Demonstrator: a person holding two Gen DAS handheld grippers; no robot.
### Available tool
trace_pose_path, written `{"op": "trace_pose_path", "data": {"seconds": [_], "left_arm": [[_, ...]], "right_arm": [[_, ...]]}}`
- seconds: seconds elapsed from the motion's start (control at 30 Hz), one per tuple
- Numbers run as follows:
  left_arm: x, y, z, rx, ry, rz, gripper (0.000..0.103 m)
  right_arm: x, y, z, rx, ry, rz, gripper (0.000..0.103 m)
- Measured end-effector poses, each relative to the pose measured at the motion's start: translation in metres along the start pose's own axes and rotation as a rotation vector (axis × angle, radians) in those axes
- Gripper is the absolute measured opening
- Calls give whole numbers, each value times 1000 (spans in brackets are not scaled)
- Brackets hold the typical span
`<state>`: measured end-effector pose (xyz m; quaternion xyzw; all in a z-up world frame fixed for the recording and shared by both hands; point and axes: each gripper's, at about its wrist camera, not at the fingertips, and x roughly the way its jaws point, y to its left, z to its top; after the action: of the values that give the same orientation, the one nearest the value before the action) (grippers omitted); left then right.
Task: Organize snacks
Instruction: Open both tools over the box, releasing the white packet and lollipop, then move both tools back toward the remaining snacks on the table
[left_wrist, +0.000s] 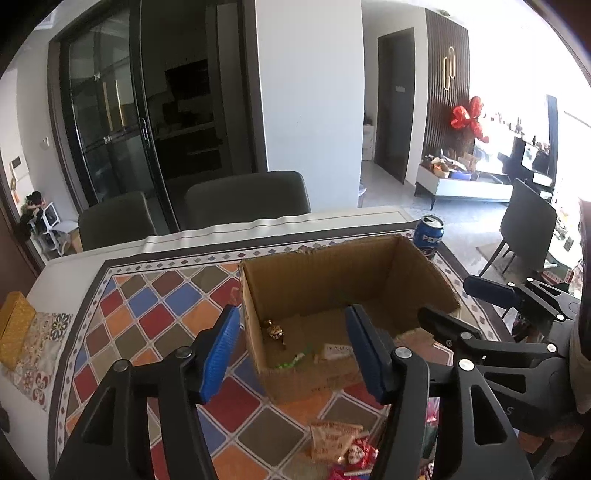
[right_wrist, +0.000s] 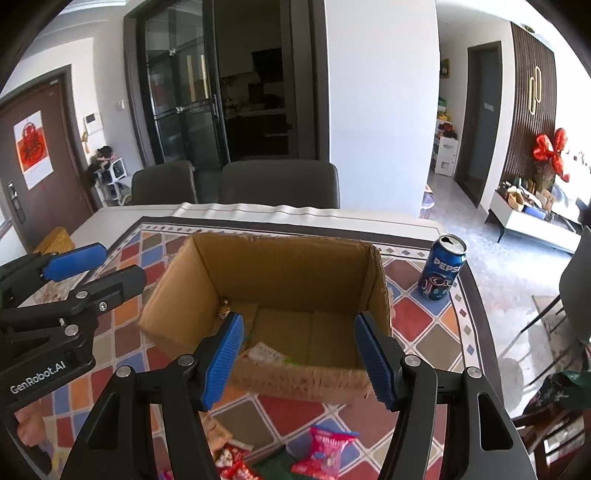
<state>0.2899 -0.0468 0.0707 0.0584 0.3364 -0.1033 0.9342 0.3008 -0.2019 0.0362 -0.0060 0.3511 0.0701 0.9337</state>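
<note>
An open cardboard box (left_wrist: 369, 269) (right_wrist: 295, 266) stands on the patterned tablecloth. Inside lie a gold-wrapped sweet (left_wrist: 274, 331), a green-wrapped piece (left_wrist: 291, 362) and a pale packet (left_wrist: 336, 350) (right_wrist: 266, 353). My left gripper (left_wrist: 291, 354) is open and empty, hovering at the box's near-left corner. My right gripper (right_wrist: 301, 356) is open and empty above the box's near wall; it also shows in the left wrist view (left_wrist: 465, 306). Loose snack packets lie in front of the box: a tan one (left_wrist: 332, 439), a red one (left_wrist: 358, 454) and a pink one (right_wrist: 327, 448).
A blue Pepsi can (left_wrist: 428, 236) (right_wrist: 443, 273) stands to the right of the box. A yellow box (left_wrist: 14, 328) lies at the table's left edge. Two dark chairs (right_wrist: 280, 184) stand behind the table, another at the right (left_wrist: 524, 225).
</note>
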Motion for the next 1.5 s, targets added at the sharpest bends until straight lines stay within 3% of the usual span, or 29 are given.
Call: {"op": "trace_pose_path", "data": {"seconds": [0.4,0.8,1.2,1.5], "left_arm": [[-45,-3,-32,4,-21,-15,66],[-68,-8,-76,40,-6,-22,71],[-59,-13,-119,92,85,-33,76],[-39,-17,-148,136,179,-54,77]], "right_arm": [[-48,16,-29,-47,-57,30,63],[-68,25,-70,-43,-20,45,70],[-62,33,-116,-22,97,39,79],[-41,33,-148,11,218,37,80]]}}
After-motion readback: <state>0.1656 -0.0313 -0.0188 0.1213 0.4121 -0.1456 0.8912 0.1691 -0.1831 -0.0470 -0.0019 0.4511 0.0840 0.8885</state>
